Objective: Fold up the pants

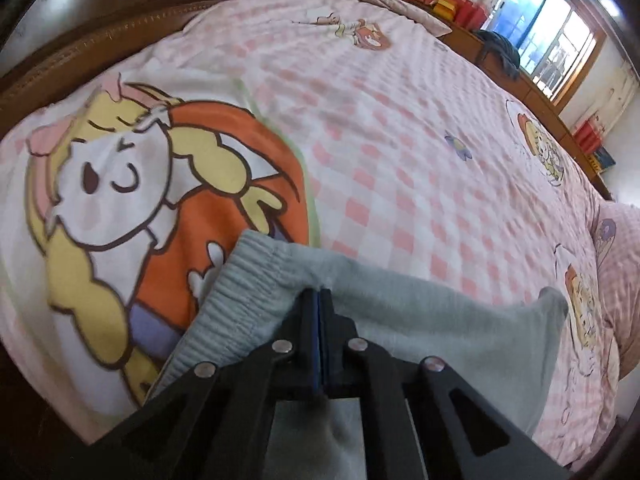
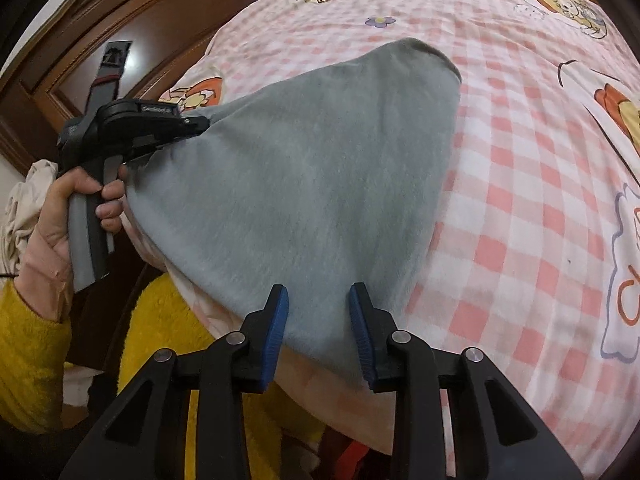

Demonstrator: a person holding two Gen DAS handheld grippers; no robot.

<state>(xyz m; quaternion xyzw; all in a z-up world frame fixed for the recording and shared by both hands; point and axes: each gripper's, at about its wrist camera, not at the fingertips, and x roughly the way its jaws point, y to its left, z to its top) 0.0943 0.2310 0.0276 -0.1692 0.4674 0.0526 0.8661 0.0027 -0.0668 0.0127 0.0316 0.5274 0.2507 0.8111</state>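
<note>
Covering nearly all of both views: bed with a pink-and-white checked quilt, cartoon prints scattered over it, big orange-and-yellow character print at the left in the left wrist view. Dark wooden headboard runs behind it; window at far right, bright, detail blown out.

Grey pants lie on the quilt at the near edge of the bed, spread flat, tapering to a rounded end farther in. Ribbed elastic waistband shows in the left wrist view.

Person's hand with a yellow fuzzy sleeve grips the left tool's handle.

Left gripper: fingers pressed together, clamped on the pants fabric just beside the waistband. Seen from the right wrist view, the left gripper tip bites the left edge of the pants.

Right gripper: blue pads apart, straddling the near edge of the pants, grey fabric between them. Contact with the pads: cannot tell.
</note>
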